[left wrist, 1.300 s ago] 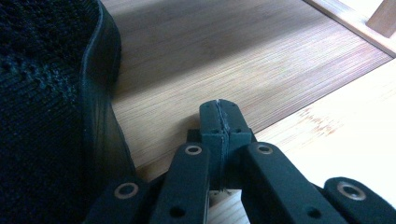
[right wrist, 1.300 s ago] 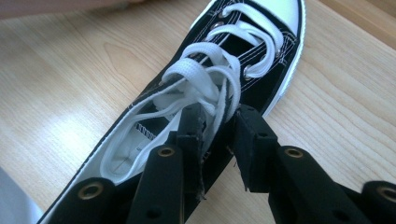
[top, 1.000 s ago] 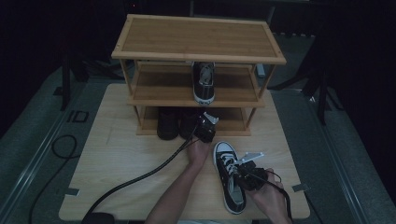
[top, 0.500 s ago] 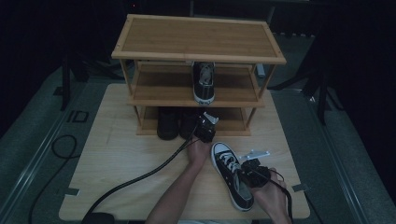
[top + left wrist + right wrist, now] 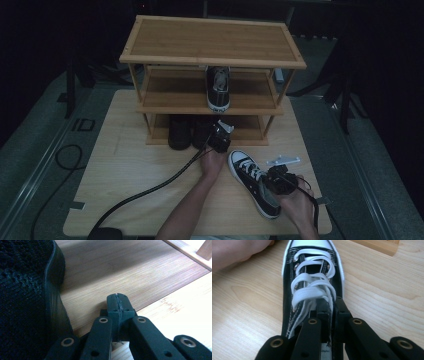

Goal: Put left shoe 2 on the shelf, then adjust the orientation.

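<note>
Black sneaker [image 5: 254,182] now angled left.

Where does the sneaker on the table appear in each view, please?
High view: the sneaker lies lower right of centre on the table, toe toward the shelf, right gripper at its tongue.
Left gripper view: not in it.
Right gripper view: the sneaker runs up the middle, toe at top, jaws closed at its tongue.
Shared landmark: the white laces.
</note>
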`<state>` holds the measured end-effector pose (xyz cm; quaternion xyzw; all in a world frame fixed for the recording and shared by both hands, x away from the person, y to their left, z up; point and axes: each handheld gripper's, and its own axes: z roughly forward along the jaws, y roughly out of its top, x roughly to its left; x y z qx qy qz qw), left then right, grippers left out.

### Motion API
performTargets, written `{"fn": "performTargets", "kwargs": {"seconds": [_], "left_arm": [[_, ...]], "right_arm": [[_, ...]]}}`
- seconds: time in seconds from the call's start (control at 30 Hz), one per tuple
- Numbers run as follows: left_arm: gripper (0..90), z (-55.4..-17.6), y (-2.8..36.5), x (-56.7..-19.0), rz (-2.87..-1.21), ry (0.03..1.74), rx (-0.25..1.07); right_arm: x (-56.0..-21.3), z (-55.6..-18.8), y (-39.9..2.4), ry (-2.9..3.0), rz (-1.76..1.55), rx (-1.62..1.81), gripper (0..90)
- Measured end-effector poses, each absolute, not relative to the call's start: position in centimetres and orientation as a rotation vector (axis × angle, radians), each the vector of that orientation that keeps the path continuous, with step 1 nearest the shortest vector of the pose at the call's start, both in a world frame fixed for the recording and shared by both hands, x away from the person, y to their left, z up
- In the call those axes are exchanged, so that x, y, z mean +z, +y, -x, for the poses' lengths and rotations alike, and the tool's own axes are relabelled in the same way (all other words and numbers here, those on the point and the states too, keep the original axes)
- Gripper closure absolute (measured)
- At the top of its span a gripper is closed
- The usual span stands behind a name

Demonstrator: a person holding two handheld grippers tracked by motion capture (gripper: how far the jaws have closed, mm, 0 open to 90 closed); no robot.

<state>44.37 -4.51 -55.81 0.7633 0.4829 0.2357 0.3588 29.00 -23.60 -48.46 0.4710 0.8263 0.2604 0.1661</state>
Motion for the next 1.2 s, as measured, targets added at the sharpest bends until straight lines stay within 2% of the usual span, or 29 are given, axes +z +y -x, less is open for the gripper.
{"fn": "performTargets", "kwargs": {"seconds": [0.43,1.2], "left_arm": [[90.0,-44.4,-4.5,-55.8,-1.969,1.246,0.608],[90.0,-44.3,-4.5,-55.8,-1.966,1.25,0.609]], "right_arm": [[-48.4,-31.1,-25.8,2.396,-1.258,0.744,85.8],[-47.6,-34.5,-28.7,2.606,-0.917,0.808,86.1]]}}
